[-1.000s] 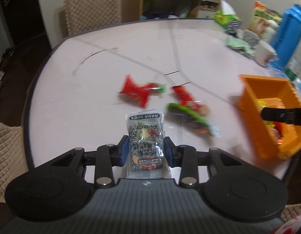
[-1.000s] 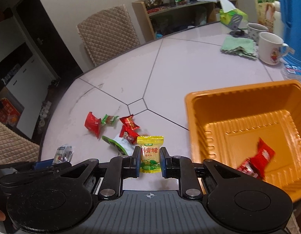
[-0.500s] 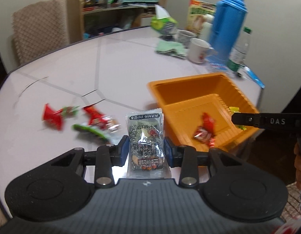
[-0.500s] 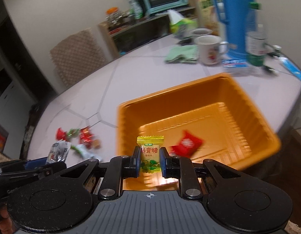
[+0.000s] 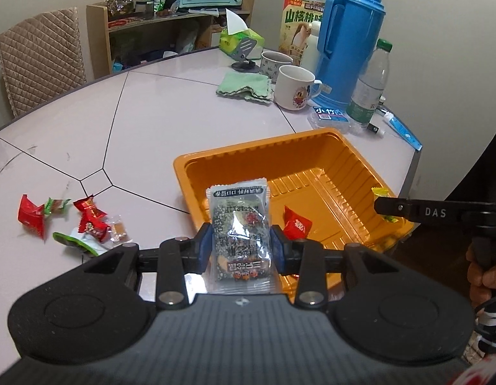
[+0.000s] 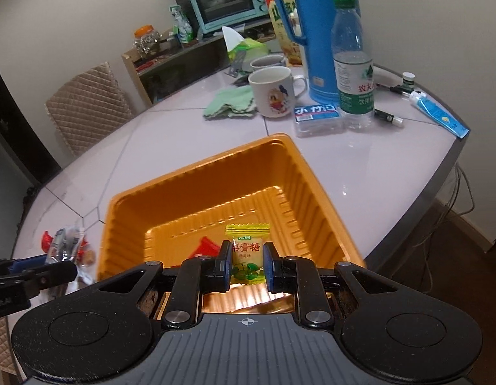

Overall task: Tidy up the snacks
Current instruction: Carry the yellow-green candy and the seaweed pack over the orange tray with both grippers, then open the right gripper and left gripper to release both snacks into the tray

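My left gripper (image 5: 241, 243) is shut on a black-and-clear snack packet (image 5: 239, 224), held above the near left corner of the orange tray (image 5: 248, 154). My right gripper (image 6: 247, 264) is shut on a yellow candy (image 6: 247, 250), held over the tray (image 6: 312, 186) near its front wall. One red candy (image 5: 296, 226) lies in the tray; in the right wrist view it (image 6: 207, 246) shows partly behind the finger. Several loose candies (image 5: 87, 221) lie on the table left of the tray.
Behind the tray stand two mugs (image 5: 294, 86), a green cloth (image 5: 243, 88), a blue thermos (image 5: 347, 45), a water bottle (image 6: 352, 64) and a tissue pack (image 6: 315, 115). The table edge (image 6: 440, 173) runs close on the right. A chair (image 5: 39, 54) stands at the far left.
Both grippers swung right from the loose candies to the tray, each keeping its snack. The right gripper now hangs over the tray's inside.
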`<state>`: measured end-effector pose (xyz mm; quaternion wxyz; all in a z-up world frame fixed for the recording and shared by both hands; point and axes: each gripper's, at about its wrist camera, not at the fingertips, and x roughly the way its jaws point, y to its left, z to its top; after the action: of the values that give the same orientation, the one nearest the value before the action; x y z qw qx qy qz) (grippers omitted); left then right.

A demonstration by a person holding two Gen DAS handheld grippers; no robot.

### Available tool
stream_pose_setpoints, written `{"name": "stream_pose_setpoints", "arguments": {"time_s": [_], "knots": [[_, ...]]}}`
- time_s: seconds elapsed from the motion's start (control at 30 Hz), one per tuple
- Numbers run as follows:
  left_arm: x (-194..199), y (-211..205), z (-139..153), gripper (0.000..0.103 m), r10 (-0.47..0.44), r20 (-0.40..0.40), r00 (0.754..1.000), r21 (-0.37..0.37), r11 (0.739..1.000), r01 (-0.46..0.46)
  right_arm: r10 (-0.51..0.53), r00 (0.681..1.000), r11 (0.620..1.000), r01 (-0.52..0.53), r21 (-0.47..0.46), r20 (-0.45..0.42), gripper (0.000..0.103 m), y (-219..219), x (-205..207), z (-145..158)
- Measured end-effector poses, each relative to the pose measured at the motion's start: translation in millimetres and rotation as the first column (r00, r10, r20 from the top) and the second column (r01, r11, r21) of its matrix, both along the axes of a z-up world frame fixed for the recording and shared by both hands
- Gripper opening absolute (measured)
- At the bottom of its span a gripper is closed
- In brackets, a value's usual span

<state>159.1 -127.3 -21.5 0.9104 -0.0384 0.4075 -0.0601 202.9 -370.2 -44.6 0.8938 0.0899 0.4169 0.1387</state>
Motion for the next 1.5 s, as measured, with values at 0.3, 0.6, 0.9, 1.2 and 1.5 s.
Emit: {"name": "stream_pose_setpoints", "arguments": {"time_s": [0.3,0.6,0.9,1.2,1.5], "knots": [[12.2,-10.3,-10.2,0.035,0.047,-0.035,0.998,0.015,0.999,-0.047,0.055,0.998,0.998,-0.056,-0.015,-0.035,0.020,-8.8,27.4,-19.5],[21.1,-14.9,-18.4,0.035,0.078,-0.057,0.995,0.034,0.996,-0.077,0.093,0.995,0.996,-0.093,-0.012,-0.047,0.020,-9.9,41.1,-27.8],[26.4,-19.1,-24.1,0.035,0.085,-0.073,0.994,0.048,0.995,-0.082,0.108,0.993,0.994,-0.107,0.026,-0.044,0.036,-12.4,43.5,-27.0],[29.8,-19.2,-28.8,0.035,0.091,-0.083,0.992,0.058,0.995,-0.086,0.083,0.996,0.996,-0.081,0.048,-0.041,0.042,-20.3,41.9,-24.1],[37.7,-20.3,-35.7,0.035,0.103,-0.093,0.990,0.072,0.993,-0.096,0.080,0.996,0.995,-0.078,0.055,-0.041,0.043,-21.3,41.1,-23.9]]}}
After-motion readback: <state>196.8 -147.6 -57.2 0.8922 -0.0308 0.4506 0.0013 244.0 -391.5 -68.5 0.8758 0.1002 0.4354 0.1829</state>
